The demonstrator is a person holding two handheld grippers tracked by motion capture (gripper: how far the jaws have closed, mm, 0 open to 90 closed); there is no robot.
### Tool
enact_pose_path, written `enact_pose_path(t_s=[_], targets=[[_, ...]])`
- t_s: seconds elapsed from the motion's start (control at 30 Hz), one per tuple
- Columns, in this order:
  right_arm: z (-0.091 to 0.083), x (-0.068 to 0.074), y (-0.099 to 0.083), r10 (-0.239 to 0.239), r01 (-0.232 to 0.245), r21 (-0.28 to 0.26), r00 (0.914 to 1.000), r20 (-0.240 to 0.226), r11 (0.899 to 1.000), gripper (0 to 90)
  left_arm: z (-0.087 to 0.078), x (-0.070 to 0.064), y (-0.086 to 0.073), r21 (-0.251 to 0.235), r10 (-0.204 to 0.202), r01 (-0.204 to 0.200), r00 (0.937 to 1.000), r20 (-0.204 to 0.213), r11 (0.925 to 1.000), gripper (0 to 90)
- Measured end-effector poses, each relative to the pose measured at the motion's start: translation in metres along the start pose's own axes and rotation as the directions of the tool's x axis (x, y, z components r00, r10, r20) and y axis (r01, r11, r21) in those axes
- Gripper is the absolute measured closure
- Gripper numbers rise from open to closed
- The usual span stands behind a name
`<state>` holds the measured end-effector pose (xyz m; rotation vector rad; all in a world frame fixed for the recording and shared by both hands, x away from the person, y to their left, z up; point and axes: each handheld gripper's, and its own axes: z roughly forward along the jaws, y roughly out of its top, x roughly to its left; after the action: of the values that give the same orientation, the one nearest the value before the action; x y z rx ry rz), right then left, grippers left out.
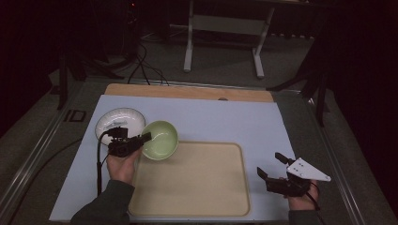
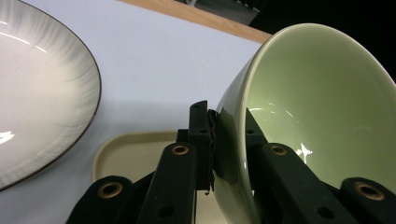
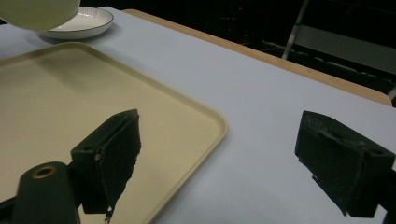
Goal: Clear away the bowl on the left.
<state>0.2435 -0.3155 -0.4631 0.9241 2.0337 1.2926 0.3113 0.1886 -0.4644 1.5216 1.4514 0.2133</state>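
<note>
i've got the green bowl [image 1: 160, 139] pinched by its rim in my left gripper [image 1: 141, 139], one jaw inside the wall and one outside, as the left gripper view shows close up on the bowl [image 2: 322, 107]. the bowl is tilted, its mouth turned up and toward the far side, and it sits over the far left corner of the tray [image 1: 197, 187]; i cannot tell whether its base touches the tray or hangs just above it. just beside it on the left lies the white plate [image 1: 117, 121] with a dark rim, flat on the pale blue mat [image 1: 225, 117]; bowl and plate look to overlap from above, though i can't say they touch. in the left gripper view the plate [image 2: 42, 88] is at the left and a corner of the tray [image 2: 135, 154] shows beneath the jaws. my right gripper [image 1: 273, 168] is well apart, off the tray's right edge over the mat, jaws spread wide with nothing between them. the right gripper view has the tray [image 3: 70, 102] at left, bare, and the plate [image 3: 86, 21] far off.
</note>
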Motion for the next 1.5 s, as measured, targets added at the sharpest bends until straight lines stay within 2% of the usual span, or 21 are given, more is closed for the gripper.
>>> enact_pose_path(t_s=[0.8,1.5], targets=[[0.0,0.001,0.0,-0.01,0.01,0.002,0.9999,-0.004,1.0,13.8,0.022,-0.015,-0.016,0.088,0.059,-0.059,0.9983,0.004,0.9944,82.2],[0.004,0.0,0.002,-0.016,0.016,0.001,0.9997,-0.017,1.0,13.8,0.028,-0.027,-0.025,0.114,0.085,-0.086,0.9963,0.014,0.9897,82.2]])
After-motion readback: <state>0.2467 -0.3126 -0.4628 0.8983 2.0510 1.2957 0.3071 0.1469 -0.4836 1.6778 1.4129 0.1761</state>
